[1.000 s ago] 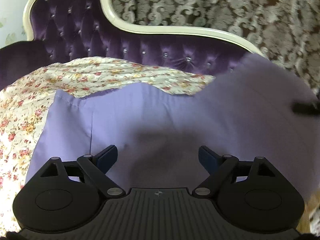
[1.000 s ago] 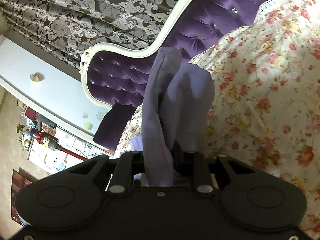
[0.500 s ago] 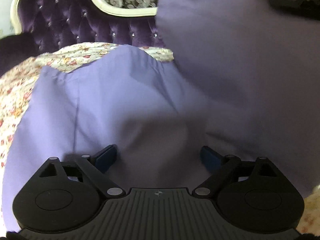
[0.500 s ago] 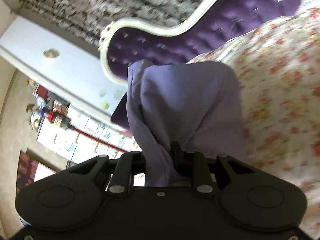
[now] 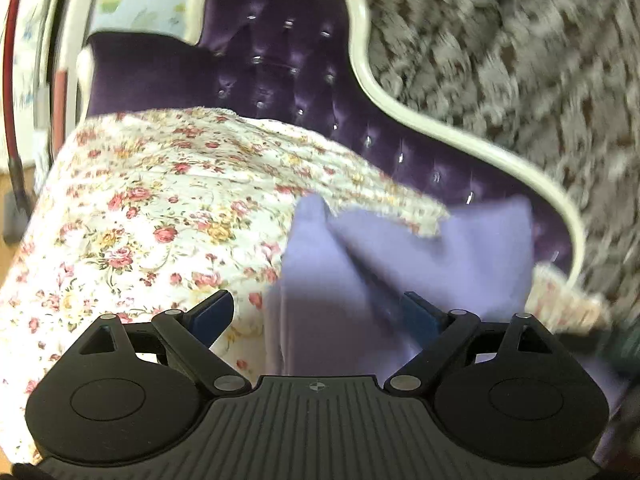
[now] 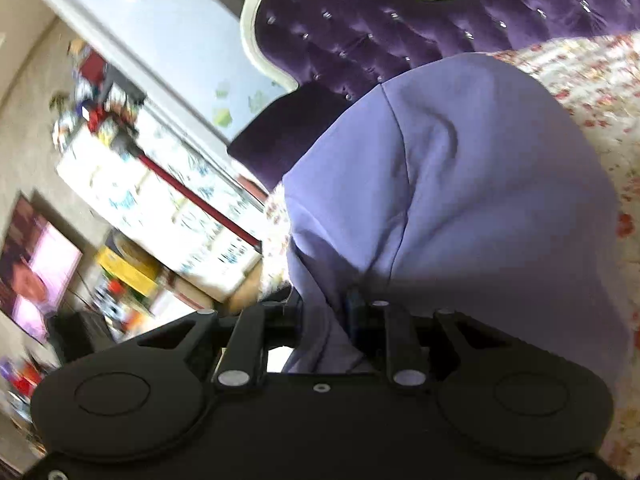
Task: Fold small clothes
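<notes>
Lilac garment [image 6: 472,184] bunched between the closed jaws of the right hand-held gripper [image 6: 326,320], its cloth rising out of the narrow gap and billowing up and to the right, where it covers much of the right wrist view. A seam runs down the raised fold. In the left wrist view the same garment [image 5: 360,264] lies to the right of centre on the flowered bedspread [image 5: 152,208], a pointed corner standing up near the middle of the picture and a broader flap further right, blurred. The left hand-held gripper [image 5: 316,316] stands wide open, its blue pads [image 5: 212,312] well apart. The left pad is over the bare bedspread. The right pad sits against the edge of the lilac cloth, but whether it touches cannot be told through the blur. Nothing is clamped between them. The bedspread, cream with small red and yellow roses, covers the bed up to a purple tufted headboard [image 5: 288,60] with a curved cream frame, seen in both views. Behind the headboard hangs a brown and cream patterned curtain [image 5: 500,48], heavily blurred. To the left in the right wrist view are a pale blue wall [image 6: 168,40] and a white cabinet [image 6: 160,184] with small coloured things on top, too blurred to name.
</notes>
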The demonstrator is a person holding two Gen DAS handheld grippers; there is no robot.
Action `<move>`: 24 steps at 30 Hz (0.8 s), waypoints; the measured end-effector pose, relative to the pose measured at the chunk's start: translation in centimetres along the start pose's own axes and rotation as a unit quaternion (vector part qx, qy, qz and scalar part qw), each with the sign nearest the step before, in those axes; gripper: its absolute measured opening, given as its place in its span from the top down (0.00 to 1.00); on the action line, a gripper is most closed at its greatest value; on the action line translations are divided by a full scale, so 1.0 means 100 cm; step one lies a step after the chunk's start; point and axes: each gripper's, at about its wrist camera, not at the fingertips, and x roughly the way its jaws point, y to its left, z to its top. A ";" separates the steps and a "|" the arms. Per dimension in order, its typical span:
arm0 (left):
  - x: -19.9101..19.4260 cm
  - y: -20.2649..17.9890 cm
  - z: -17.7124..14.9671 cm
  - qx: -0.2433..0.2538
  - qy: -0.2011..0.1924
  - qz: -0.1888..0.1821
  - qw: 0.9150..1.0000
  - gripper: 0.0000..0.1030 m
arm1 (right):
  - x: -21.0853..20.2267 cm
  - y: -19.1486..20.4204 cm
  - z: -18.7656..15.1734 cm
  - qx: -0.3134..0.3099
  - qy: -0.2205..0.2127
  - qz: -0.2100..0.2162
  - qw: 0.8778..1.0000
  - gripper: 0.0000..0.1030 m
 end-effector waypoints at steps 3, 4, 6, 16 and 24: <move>0.008 0.008 0.017 -0.033 0.021 -0.050 0.998 0.05 | 0.014 0.013 -0.021 -0.060 -0.011 -0.030 0.998 0.70; 0.011 0.006 0.021 -0.029 0.029 -0.061 0.997 0.05 | 0.017 0.015 -0.026 -0.073 -0.014 -0.037 0.997 0.70; 0.022 -0.004 0.024 -0.012 0.052 -0.085 0.995 0.05 | 0.019 0.019 -0.033 -0.097 -0.023 -0.048 0.994 0.70; 0.073 -0.048 0.012 0.056 0.142 -0.126 0.980 0.08 | 0.020 0.033 -0.046 -0.169 -0.063 -0.071 0.981 0.70; 0.054 -0.051 0.028 0.086 0.104 -0.173 0.976 0.87 | 0.016 0.061 -0.050 -0.233 -0.107 -0.071 0.964 0.80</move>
